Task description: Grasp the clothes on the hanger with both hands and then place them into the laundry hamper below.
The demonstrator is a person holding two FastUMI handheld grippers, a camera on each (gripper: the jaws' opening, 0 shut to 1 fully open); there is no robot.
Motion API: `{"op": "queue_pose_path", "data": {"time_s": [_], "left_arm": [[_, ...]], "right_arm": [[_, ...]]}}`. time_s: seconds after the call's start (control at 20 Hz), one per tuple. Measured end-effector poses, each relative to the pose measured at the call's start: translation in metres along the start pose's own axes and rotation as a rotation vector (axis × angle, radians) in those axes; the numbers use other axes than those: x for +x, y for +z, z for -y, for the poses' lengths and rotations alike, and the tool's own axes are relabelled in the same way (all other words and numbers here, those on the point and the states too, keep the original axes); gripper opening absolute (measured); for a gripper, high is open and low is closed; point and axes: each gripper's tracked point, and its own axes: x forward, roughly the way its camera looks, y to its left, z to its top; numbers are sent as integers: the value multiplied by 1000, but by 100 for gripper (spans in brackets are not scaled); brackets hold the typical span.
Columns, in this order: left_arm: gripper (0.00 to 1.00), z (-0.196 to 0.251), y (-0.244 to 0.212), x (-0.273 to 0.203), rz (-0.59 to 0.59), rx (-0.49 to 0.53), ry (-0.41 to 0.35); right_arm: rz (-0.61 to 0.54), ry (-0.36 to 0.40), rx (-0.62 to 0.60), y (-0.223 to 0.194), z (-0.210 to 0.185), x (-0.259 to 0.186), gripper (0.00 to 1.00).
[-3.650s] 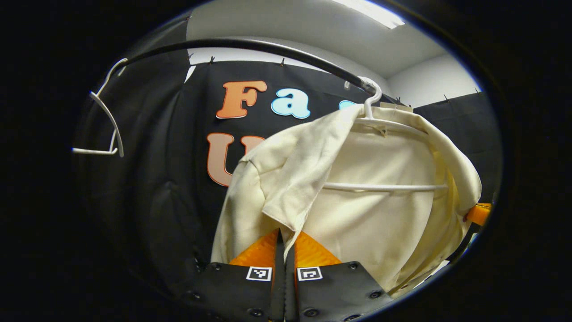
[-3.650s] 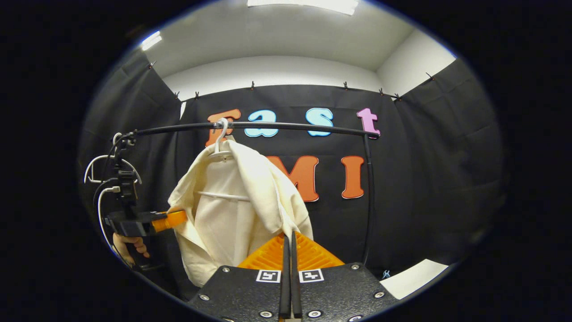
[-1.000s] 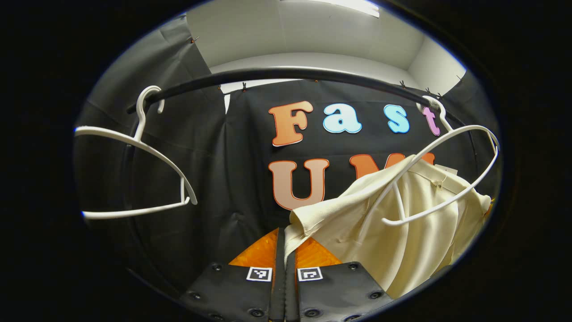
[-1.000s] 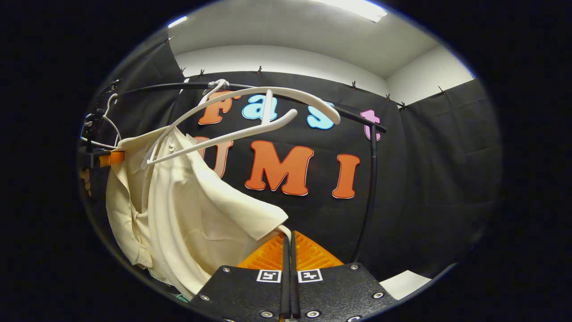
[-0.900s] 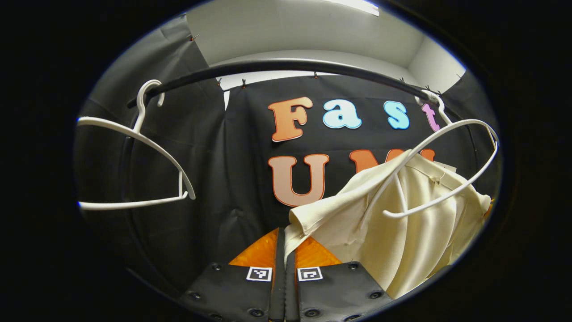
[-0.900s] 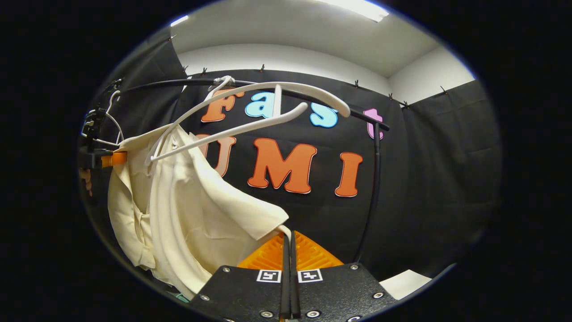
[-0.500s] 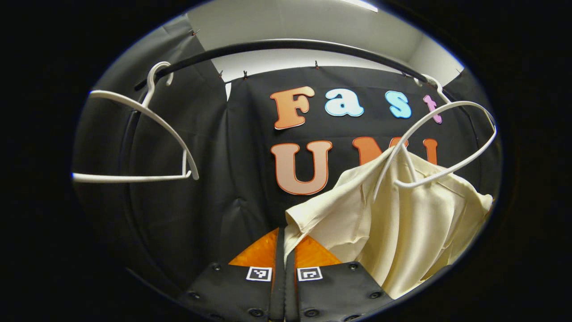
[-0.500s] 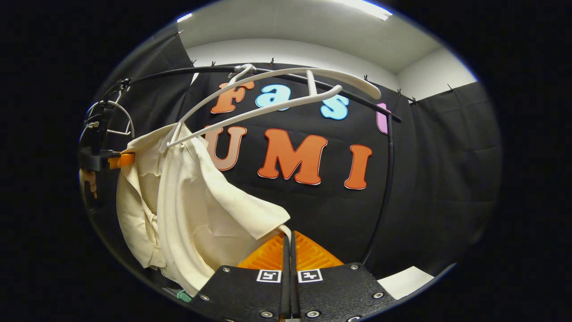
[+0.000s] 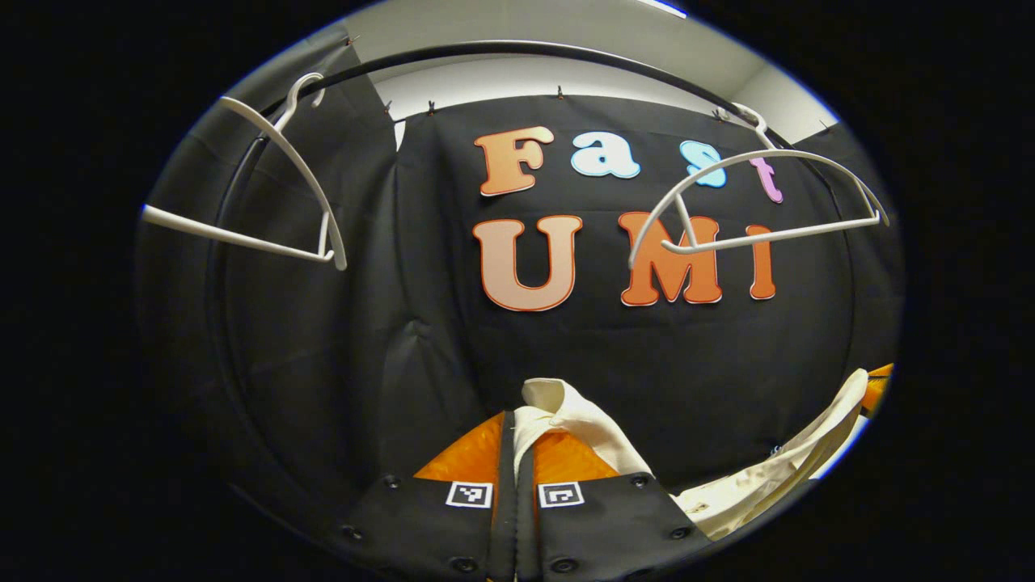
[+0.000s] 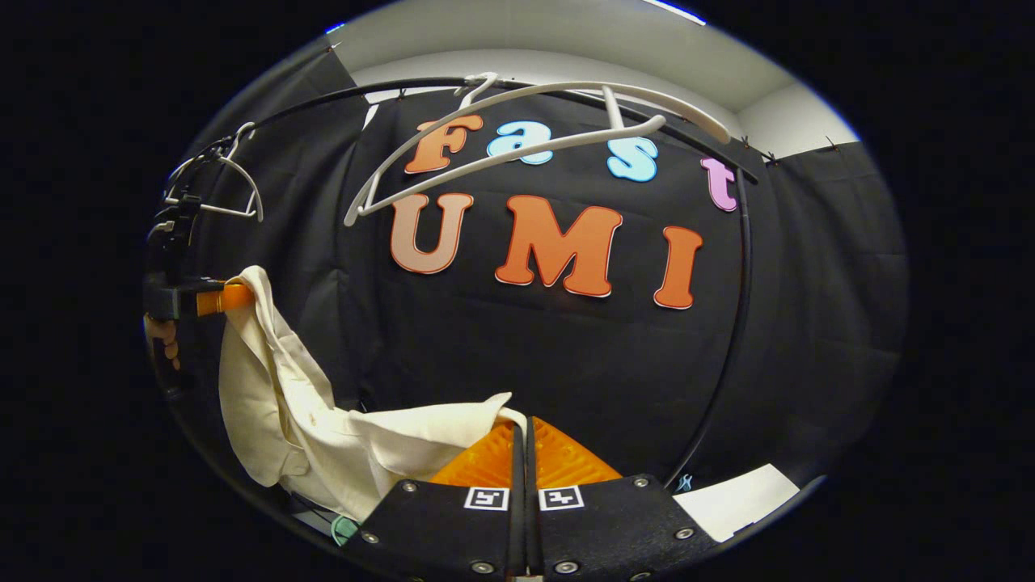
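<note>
The soft, creased cream shirt (image 10: 299, 420) sags in a limp swag well below the black curved rail (image 10: 740, 323), clear of the thin white plastic hanger (image 10: 517, 145). The left hand-held gripper (image 9: 516, 428) is clenched on one corner, the right hand-held gripper (image 10: 524, 436) pinches the other; both point level toward the rail.

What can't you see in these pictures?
- Hamper: it lies below both views' lower edges, so where it stands cannot be told.
- Shirt: its bottom is cut off at the right gripper view's lower rim.
- Left gripper: the shirt's cloth covers its fingertips in the left gripper view.
- Hand: cut off by the right gripper view's edge.
</note>
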Motion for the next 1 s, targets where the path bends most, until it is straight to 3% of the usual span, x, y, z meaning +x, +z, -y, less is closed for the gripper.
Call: {"op": "queue_pose_path", "data": {"time_s": [0.65, 1.0], "left_arm": [[7, 106, -65, -31, -103, -61, -271], [7, 133, -150, -34, -237, -105, -305]], "right_arm": [[-166, 42, 92, -105, -33, 8, 0], [-282, 19, 195, -194, -33, 16, 0]]}}
